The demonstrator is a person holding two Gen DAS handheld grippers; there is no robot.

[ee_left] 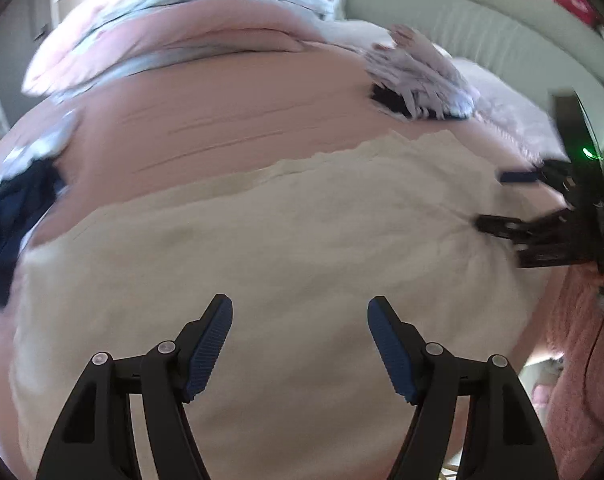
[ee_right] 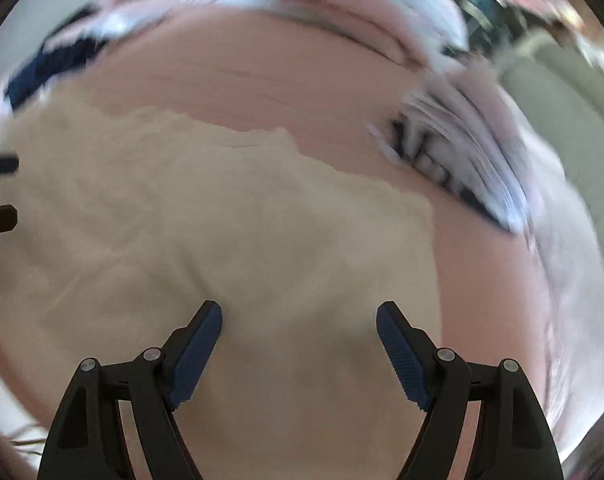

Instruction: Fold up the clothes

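Cream garment spread flat beneath both grippers, jaws wide apart, gripping nothing

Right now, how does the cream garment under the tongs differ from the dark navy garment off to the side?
The cream garment lies spread wide across the pink bedding, directly beneath both open tongs; the dark navy garment sits bunched at the bed's edge, away from them. Cream is pale and fairly flat, navy dark and crumpled. Both rest on the bedding, ungripped.

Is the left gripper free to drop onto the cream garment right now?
Probably yes. The left gripper is open above the cream garment, with nothing between them; the right gripper is off to the side.
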